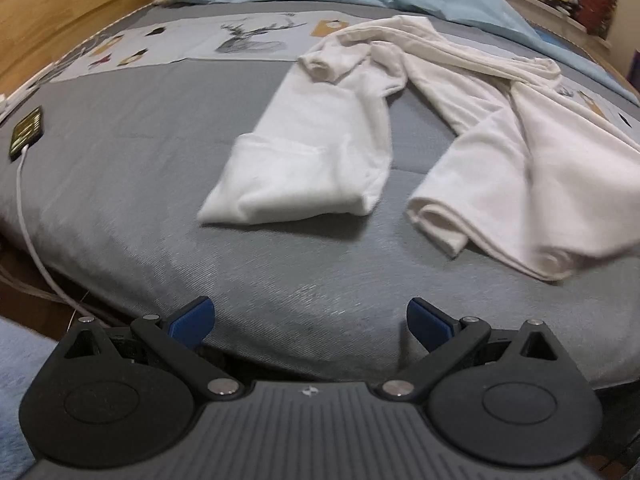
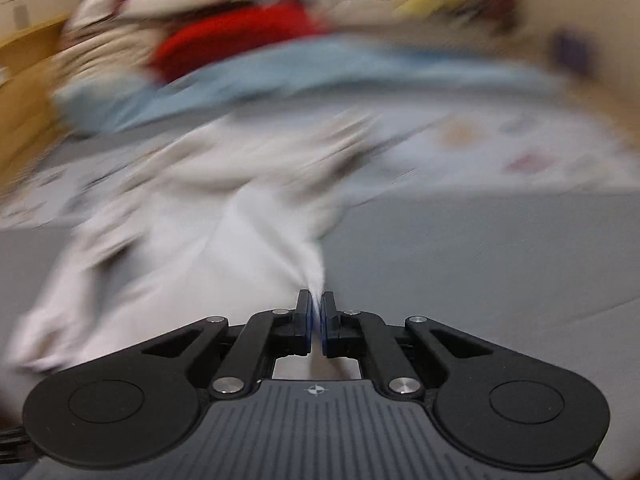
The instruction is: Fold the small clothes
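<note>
step: lifting hem to fold | right gripper (image 2: 317, 316) clenched on white cotton garment (image 1: 500, 152), raising it | left gripper (image 1: 310, 320) released, waiting over grey bedspread's (image 1: 140, 200) near edge

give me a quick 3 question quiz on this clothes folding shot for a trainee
1. True or false: the left tool is shut on the white garment.
2. Which tool grips white cloth? A) left tool B) right tool C) neither
3. Fill in: the garment lies on a grey ____.

Key
1. False. Its jaws stand wide open over bare cover, short of the garment.
2. B. Its jaws are closed with white fabric pinched between them.
3. Bed cover.
</note>
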The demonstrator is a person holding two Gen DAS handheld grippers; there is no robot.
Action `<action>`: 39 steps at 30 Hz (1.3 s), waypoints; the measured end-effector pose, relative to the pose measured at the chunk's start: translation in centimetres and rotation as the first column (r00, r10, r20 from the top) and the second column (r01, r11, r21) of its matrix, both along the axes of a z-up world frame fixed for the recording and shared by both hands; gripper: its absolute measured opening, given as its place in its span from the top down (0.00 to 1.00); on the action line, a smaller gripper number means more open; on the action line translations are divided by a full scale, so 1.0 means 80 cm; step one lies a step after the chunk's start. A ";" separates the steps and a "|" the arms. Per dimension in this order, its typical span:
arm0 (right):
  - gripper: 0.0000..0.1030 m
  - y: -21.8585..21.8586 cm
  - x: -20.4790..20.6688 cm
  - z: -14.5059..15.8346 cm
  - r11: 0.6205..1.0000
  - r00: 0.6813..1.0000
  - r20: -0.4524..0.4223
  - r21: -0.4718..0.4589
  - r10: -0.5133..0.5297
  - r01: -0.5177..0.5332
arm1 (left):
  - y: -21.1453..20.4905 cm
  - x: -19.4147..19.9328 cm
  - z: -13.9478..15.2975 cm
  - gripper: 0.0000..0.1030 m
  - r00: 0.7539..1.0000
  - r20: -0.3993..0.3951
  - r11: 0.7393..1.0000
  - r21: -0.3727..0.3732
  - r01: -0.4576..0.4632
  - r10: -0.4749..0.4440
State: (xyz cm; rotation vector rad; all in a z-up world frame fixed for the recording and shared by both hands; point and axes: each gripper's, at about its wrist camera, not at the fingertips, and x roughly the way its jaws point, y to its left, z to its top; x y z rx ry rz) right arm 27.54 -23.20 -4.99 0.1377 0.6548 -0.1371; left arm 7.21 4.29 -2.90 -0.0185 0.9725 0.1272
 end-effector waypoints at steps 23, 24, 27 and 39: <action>0.38 -0.161 -0.031 -0.046 0.901 0.945 -0.158 0.290 -0.286 0.321 | -0.110 0.049 -0.023 0.01 0.934 0.006 0.934 0.018 0.357 -0.357; 0.35 -0.160 -0.032 -0.046 0.900 0.944 -0.150 0.292 -0.292 0.325 | -0.111 0.052 -0.027 0.01 0.933 0.003 0.932 0.025 0.361 -0.361; 0.34 -0.156 -0.030 -0.048 0.910 0.941 -0.155 0.249 -0.300 0.331 | -0.105 0.055 -0.031 0.09 0.934 0.020 0.934 0.015 0.357 -0.357; 1.00 -0.132 -0.016 -0.059 0.934 0.955 -0.179 0.232 -0.235 0.273 | -0.076 0.030 0.053 0.91 0.905 0.210 0.889 0.363 0.279 -0.370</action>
